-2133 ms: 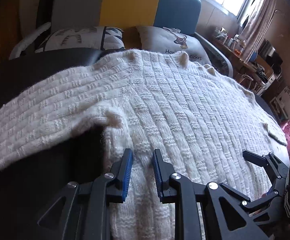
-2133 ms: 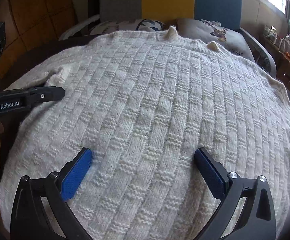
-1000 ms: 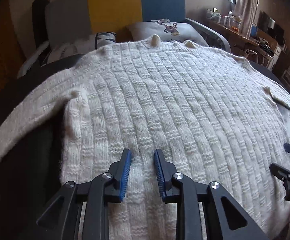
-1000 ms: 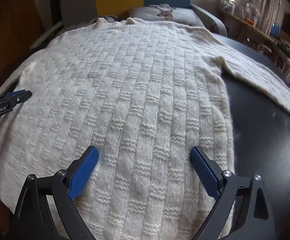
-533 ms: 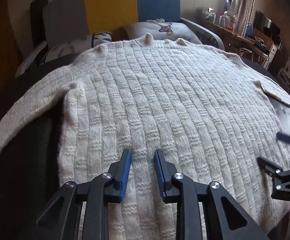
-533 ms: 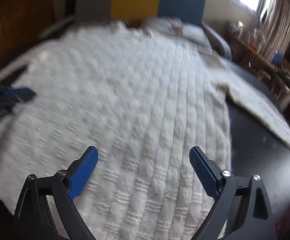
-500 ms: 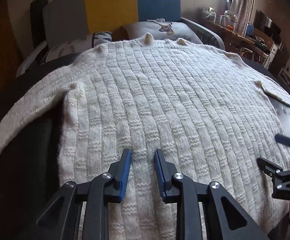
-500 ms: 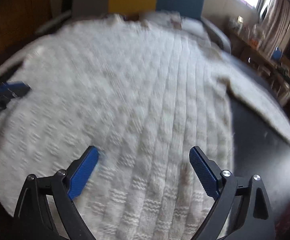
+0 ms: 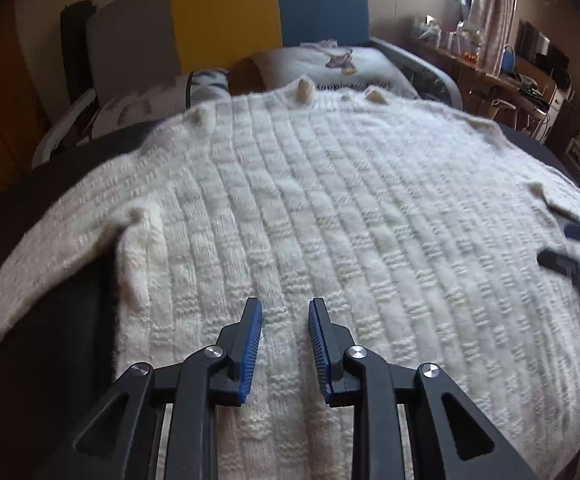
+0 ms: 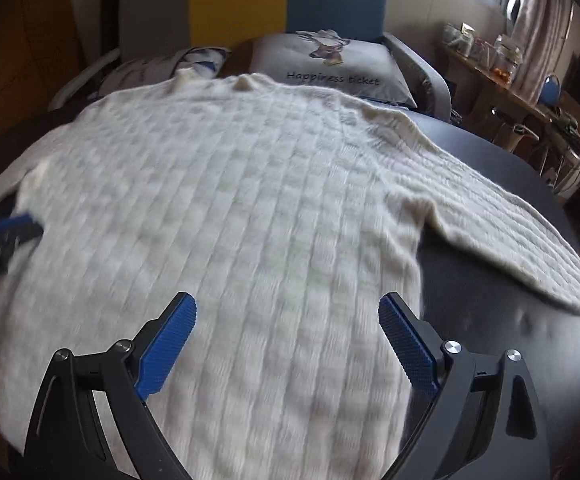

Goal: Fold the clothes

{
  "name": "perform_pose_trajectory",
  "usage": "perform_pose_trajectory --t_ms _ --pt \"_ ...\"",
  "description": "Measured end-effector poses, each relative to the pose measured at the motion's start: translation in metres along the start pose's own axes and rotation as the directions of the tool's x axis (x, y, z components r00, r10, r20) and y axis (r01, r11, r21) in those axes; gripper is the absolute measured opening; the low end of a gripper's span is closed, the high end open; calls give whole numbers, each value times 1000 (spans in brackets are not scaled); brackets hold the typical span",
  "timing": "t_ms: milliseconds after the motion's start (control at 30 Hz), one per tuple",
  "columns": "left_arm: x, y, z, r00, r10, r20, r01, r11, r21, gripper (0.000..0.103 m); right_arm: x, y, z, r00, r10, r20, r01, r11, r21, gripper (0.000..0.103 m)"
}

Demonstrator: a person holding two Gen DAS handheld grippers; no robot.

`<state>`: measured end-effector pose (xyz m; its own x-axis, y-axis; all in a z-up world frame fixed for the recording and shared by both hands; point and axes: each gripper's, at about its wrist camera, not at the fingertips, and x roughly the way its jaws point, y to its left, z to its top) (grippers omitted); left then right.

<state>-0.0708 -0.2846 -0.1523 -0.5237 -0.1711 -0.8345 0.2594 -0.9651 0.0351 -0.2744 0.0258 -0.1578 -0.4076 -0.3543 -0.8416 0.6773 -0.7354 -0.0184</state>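
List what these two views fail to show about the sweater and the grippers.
- Sweater hem: left wrist view, cut off by the bottom edge and hidden behind the left gripper.
- Knit detail: right wrist view, motion blur.
- Right gripper height above the cloth: cannot tell.
- Left sleeve end: left wrist view, past the frame edge.

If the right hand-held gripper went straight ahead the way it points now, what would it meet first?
Most likely the cream cable-knit sweater spread flat on the dark surface. The right hand-held gripper is open and aimed low over the sweater's body, with nothing between. Its height above the knit is unclear, partly from motion blur.
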Motion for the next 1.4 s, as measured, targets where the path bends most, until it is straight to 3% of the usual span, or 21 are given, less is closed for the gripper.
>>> perform_pose_trajectory --t_ms 100,200,233,400,567,633,700,800,933,1100,1233,1400 --pt "2 -7 1 999 37 10 -37 998 51 25 21 -3 13 999 0 -32 0 1000 6 95" --pt "-3 -5 8 1000 -7 16 7 1000 23 24 47 -3 15 996 7 -84 -7 1000 0 97" --pt "-5 -3 13 999 -31 24 31 1000 5 24 48 -4 15 997 12 -78 -12 1000 1 98" --pt "4 -10 47 998 -4 65 2 999 32 24 44 -5 18 996 24 -81 -26 999 -19 98" --pt "41 -8 64 998 59 -4 -59 998 36 25 39 -12 42 1000 27 -15 -27 999 -26 98" --pt "43 -8 63 998 62 10 -62 997 44 25 48 -14 53 1000 2 -19 -3 1000 -30 98" --pt "38 -6 67 1000 16 13 -16 1000 13 24 66 -17 53 997 -22 -79 20 999 -38 98" --pt "28 -1 88 995 -81 63 85 995 -55 25 69 -25 53 996 18 -83 -20 1000 -24 99" --pt "40 -12 131 990 -102 96 105 994 -27 25 61 -34 73 999 24 -30 -24 1000 -7 99" --pt "69 -33 165 992 -71 108 66 996 55 25 80 -38 108 1000 17 -25 -17 1000 8 99" --pt "87 -28 166 996 -46 77 43 998 42 25 113 -49 120 996 -37 -85 39 999 24 98" --pt "102 -14 159 997 -51 53 51 999 -8 26 117 -55 117 998 -8 -67 9 1000 18 99"
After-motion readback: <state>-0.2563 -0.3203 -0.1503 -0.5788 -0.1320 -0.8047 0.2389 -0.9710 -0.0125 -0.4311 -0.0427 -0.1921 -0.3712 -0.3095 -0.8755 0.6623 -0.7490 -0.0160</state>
